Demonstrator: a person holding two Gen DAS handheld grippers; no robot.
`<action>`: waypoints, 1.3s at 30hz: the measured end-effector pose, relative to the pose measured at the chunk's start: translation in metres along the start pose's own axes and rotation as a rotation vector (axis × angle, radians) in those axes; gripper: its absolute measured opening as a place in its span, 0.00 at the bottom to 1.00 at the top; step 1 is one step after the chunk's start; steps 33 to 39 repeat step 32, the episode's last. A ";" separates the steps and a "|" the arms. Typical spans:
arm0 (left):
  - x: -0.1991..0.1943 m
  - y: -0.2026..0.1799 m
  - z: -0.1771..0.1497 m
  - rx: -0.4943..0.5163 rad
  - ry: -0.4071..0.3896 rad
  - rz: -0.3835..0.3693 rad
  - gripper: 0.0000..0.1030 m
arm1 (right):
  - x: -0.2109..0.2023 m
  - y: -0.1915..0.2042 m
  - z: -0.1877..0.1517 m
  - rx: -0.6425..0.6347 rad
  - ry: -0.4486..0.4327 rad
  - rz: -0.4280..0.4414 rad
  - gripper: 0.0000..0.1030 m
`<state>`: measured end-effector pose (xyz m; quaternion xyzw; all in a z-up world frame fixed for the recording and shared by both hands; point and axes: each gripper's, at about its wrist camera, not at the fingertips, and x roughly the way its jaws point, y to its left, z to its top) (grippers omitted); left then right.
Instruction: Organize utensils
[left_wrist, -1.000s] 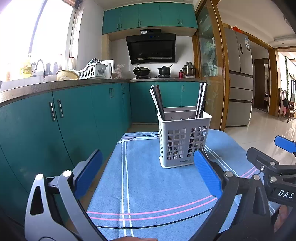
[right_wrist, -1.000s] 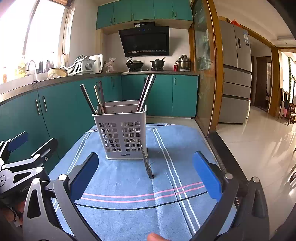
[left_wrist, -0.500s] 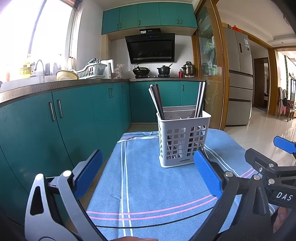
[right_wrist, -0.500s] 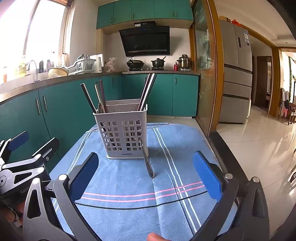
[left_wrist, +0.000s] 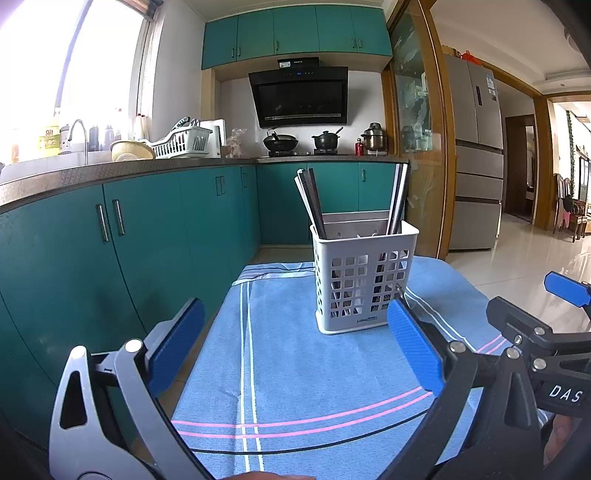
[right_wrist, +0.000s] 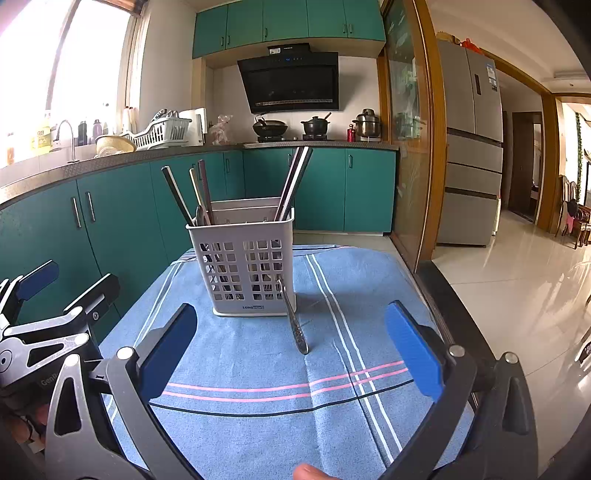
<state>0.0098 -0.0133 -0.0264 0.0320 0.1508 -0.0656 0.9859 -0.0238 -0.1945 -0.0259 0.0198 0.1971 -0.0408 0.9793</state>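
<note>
A blue woven cloth with white, pink and black stripes (right_wrist: 258, 369) covers the work surface across the lower half of both frames; on it, just above centre in the right wrist view, stands a white perforated plastic utensil caddy (right_wrist: 242, 266), upright, with dark chopsticks (right_wrist: 293, 181) leaning out of its right side and several slim handles (right_wrist: 184, 195) leaning out of its left. A patterned metal utensil (right_wrist: 295, 325) lies on the cloth with its far end touching the caddy's lower right corner; which kind of utensil it is cannot be told.

The right gripper (right_wrist: 291, 332) fills the bottom of its frame, its 2 blue-padded fingers spread wide with nothing between them; the left gripper (left_wrist: 295, 343) is likewise spread wide and holds nothing, the caddy (left_wrist: 364, 280) sitting right of centre in its view.

Behind, teal cabinet doors (left_wrist: 147, 229) run along the left under a dark speckled countertop (left_wrist: 110, 173); a black range hood (left_wrist: 299, 96) hangs at upper centre above pots (left_wrist: 325, 140); a silver refrigerator (left_wrist: 476, 155) stands at the right beside a glossy tiled floor (right_wrist: 517, 288).
</note>
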 end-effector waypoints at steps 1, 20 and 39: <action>0.000 0.000 0.000 0.000 0.001 0.001 0.95 | 0.000 0.000 0.000 -0.001 0.001 0.001 0.97; -0.001 -0.001 -0.001 0.009 0.000 -0.002 0.95 | 0.001 -0.002 -0.001 0.001 0.006 0.004 0.97; 0.000 0.001 0.000 -0.001 0.007 -0.008 0.96 | 0.002 -0.003 -0.002 0.003 0.010 0.009 0.97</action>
